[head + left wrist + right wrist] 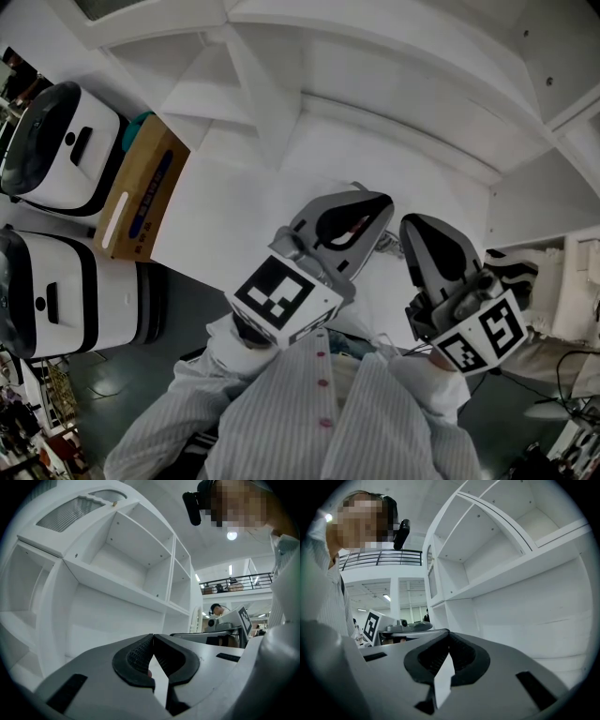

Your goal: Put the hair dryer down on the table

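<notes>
No hair dryer shows in any view. In the head view my left gripper (354, 208) and right gripper (441, 234) are held side by side close to the person's striped shirt, over the white table (234, 216), jaws pointing toward the white shelf unit (394, 66). The left gripper (153, 637) has its jaw tips touching with nothing between them. The right gripper (449, 634) is likewise shut and empty. Each gripper view looks up at the shelves (122, 559) (520, 550), with the other gripper off to the side.
A cardboard box (141, 187) lies at the table's left edge. Two white machines with black fronts (61, 145) (66, 291) stand to its left. A black-and-white striped item (514, 267) sits at the right near a white cabinet.
</notes>
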Action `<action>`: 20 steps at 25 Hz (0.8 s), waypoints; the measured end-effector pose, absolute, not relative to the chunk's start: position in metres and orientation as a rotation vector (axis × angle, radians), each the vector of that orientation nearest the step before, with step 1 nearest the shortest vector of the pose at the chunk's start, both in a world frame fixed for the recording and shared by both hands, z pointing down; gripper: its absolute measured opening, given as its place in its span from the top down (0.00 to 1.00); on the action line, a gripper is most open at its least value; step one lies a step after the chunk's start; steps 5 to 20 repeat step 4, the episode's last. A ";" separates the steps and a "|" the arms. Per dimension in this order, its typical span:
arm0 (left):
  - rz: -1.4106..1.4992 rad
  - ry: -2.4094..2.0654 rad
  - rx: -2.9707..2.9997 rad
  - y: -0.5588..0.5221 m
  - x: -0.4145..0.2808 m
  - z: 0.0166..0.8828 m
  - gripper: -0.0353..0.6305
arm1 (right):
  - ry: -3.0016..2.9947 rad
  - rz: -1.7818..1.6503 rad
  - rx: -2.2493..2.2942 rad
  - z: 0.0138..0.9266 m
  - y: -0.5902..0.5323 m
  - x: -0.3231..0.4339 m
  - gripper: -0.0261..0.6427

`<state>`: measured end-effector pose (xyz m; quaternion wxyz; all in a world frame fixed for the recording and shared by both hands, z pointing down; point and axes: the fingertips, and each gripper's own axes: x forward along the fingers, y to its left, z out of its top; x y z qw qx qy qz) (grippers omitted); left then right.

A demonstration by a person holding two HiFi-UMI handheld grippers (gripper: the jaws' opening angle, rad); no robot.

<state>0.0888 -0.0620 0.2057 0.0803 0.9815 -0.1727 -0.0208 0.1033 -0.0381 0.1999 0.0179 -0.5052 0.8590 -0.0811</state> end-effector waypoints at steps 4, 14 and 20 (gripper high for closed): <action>-0.061 -0.520 2.933 -0.063 0.087 0.206 0.93 | 2.661 -0.258 -1.568 0.201 -0.038 0.103 0.94; -0.061 -0.520 2.933 -0.063 0.087 0.206 0.93 | 2.661 -0.258 -1.568 0.201 -0.038 0.103 0.94; -0.061 -0.520 2.933 -0.063 0.087 0.206 0.93 | 2.661 -0.258 -1.568 0.201 -0.038 0.103 0.94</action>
